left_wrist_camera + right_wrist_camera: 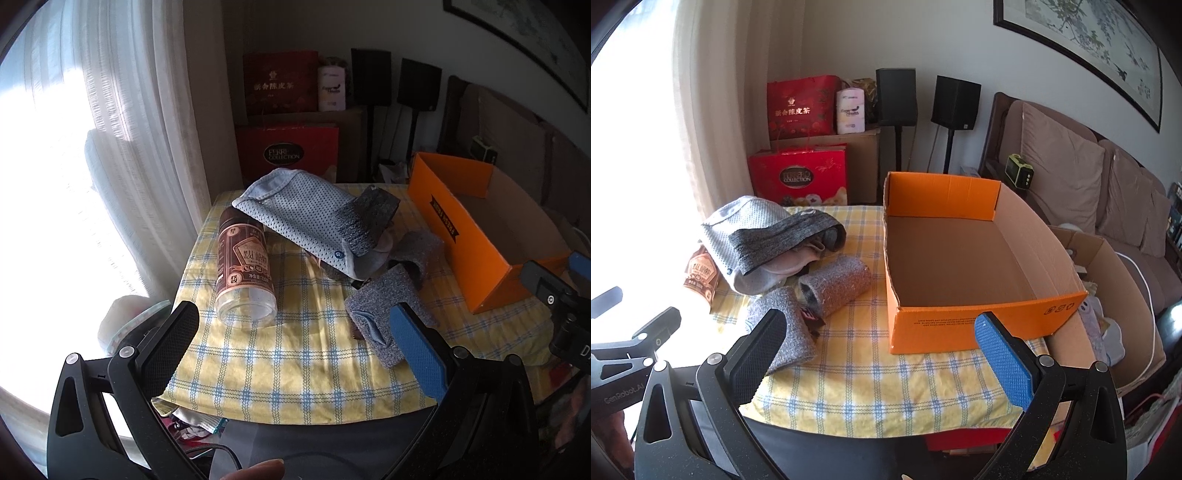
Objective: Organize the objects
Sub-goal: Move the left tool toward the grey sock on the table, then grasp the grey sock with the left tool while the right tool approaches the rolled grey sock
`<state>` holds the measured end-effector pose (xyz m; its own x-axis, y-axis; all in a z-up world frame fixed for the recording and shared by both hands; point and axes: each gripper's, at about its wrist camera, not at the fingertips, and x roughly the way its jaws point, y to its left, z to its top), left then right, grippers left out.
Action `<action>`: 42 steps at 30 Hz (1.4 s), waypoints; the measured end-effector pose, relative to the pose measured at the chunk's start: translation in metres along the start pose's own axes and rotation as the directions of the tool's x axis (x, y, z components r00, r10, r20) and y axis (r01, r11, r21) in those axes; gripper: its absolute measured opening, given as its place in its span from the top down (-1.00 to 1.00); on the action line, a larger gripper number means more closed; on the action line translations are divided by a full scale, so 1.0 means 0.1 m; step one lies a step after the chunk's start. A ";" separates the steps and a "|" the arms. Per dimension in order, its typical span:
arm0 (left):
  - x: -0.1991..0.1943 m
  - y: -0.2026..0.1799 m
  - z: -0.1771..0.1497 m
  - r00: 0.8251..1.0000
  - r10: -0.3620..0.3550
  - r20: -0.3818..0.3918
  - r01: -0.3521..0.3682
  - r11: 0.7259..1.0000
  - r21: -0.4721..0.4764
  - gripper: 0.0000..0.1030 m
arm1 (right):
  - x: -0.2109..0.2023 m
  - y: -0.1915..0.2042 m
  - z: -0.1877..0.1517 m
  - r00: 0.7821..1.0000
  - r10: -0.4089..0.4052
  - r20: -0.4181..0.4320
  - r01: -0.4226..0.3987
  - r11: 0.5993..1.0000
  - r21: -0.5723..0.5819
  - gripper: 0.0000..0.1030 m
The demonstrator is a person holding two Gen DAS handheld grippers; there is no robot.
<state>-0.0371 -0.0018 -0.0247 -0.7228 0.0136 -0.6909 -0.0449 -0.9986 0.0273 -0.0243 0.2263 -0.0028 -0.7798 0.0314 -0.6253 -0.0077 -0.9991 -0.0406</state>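
Left gripper (295,354): jaws wide, holding nothing, above the yellow checked tablecloth (295,369).
Right gripper (882,354): jaws wide, empty, before the orange cardboard box (960,328).

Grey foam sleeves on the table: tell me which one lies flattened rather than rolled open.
The near foam sleeve, flattened on the checked cloth by the table's front. The other foam sleeve, behind it, keeps a round tube shape with an open dark mouth.

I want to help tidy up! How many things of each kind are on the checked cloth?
Jar with brown label: 1
Orange box: 1
Grey knitted sleeves: 2
Pile of folded cloths: 1 pile, pieces too overlapped to count
Total: 5, counting the pile as one
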 end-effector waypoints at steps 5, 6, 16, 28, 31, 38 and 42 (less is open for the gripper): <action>0.12 0.12 0.02 1.000 -0.021 -0.020 0.020 0.998 -0.052 -1.00 | 0.08 -0.02 0.07 1.000 -0.018 0.020 0.019 1.000 -0.016 -1.00; 0.13 0.13 0.02 0.999 -0.032 -0.022 0.031 0.998 -0.061 -1.00 | 0.08 -0.02 0.08 0.999 -0.021 0.028 0.022 1.000 -0.017 -1.00; 0.45 -0.12 -0.02 0.983 -0.169 -0.077 0.165 0.985 -0.055 -0.94 | 0.24 -0.06 0.15 1.000 -0.003 0.013 0.003 1.000 -0.007 -1.00; 0.99 -0.49 -0.07 0.963 -0.202 -0.176 0.194 0.979 -0.062 -0.94 | 0.44 -0.22 0.17 1.000 -0.020 -0.015 0.021 0.999 0.031 -1.00; 1.07 -0.54 -0.07 0.963 -0.192 -0.190 0.184 0.981 -0.058 -0.91 | 0.46 -0.24 0.17 1.000 -0.018 -0.017 0.019 0.999 0.038 -1.00; 1.03 -0.69 -0.12 0.968 -0.180 -0.173 0.185 0.983 0.011 0.03 | 0.49 -0.26 0.19 1.000 -0.015 -0.020 0.016 0.999 0.033 -1.00; 0.93 -0.68 -0.14 0.969 -0.185 -0.166 0.193 0.981 0.032 0.55 | 0.48 -0.24 0.19 1.000 -0.022 -0.022 0.022 0.999 0.025 -0.99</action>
<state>-0.0920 0.0665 -0.1011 -0.5776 0.1897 -0.7939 -0.2057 -0.9751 -0.0833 -0.0734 0.2513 -0.0169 -0.7655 0.0536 -0.6412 -0.0403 -0.9986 -0.0353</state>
